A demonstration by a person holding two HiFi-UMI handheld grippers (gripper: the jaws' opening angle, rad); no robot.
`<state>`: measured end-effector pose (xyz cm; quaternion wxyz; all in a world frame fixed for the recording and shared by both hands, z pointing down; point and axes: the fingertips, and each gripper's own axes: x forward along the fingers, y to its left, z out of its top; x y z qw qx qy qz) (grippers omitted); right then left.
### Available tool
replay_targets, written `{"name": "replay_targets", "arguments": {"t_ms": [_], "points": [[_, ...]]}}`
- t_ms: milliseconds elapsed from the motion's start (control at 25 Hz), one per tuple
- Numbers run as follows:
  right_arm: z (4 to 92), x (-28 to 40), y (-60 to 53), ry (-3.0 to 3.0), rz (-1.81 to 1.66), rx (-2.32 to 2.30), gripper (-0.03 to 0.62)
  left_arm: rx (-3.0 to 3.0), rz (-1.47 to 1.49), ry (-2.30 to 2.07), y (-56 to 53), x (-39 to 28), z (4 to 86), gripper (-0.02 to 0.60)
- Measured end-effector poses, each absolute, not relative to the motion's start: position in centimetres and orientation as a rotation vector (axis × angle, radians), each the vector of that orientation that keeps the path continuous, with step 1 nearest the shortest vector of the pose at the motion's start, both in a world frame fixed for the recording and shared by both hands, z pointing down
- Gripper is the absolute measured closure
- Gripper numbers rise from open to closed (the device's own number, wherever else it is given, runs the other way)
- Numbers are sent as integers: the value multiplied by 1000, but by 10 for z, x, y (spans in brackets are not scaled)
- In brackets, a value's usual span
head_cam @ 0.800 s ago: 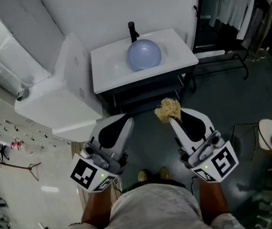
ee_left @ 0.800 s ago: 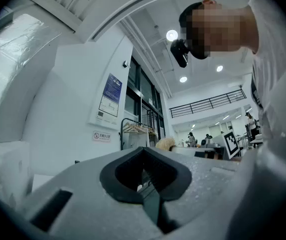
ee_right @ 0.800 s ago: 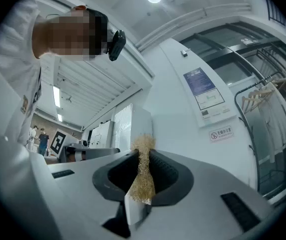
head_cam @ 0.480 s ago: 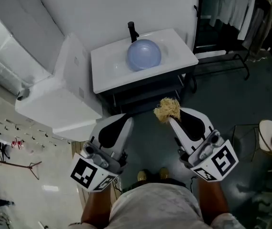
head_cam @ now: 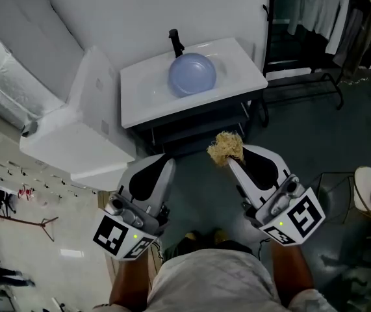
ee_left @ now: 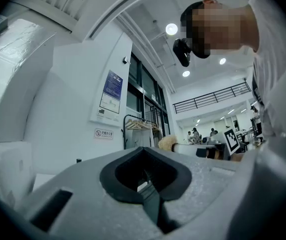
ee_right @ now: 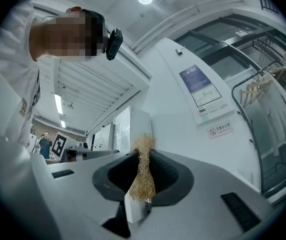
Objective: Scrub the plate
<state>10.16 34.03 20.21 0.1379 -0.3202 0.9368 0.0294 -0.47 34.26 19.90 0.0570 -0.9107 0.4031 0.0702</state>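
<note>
A pale blue plate (head_cam: 192, 74) lies in the basin of a white sink (head_cam: 140, 103) at the top of the head view, under a black tap (head_cam: 175, 42). My right gripper (head_cam: 227, 158) is shut on a straw-coloured fibre scrubber (head_cam: 225, 147), whose tuft sticks out past the jaw tips (ee_right: 141, 171). It is held well short of the sink. My left gripper (head_cam: 167, 163) is shut with nothing between its jaws (ee_left: 148, 181). Both grippers point up and away from the sink, level with each other, near the person's body.
A white box-shaped unit (head_cam: 78, 132) stands left of the sink. A dark metal frame (head_cam: 201, 125) carries the sink. A clothes rail with hanging garments (head_cam: 315, 18) stands at the right. A round white thing (head_cam: 369, 187) sits on the dark floor at far right.
The view has shifted a little, so the sink sits slightly left of where it was. Both grippers hold about the same pose.
</note>
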Motion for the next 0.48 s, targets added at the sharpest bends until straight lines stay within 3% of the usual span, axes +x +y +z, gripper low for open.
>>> {"name": "replay_targets", "arguments": {"t_ms": [480], "points": [[205,125,316,2721,93,-910,533,-2732,198,1277,318,8,202,566]]}}
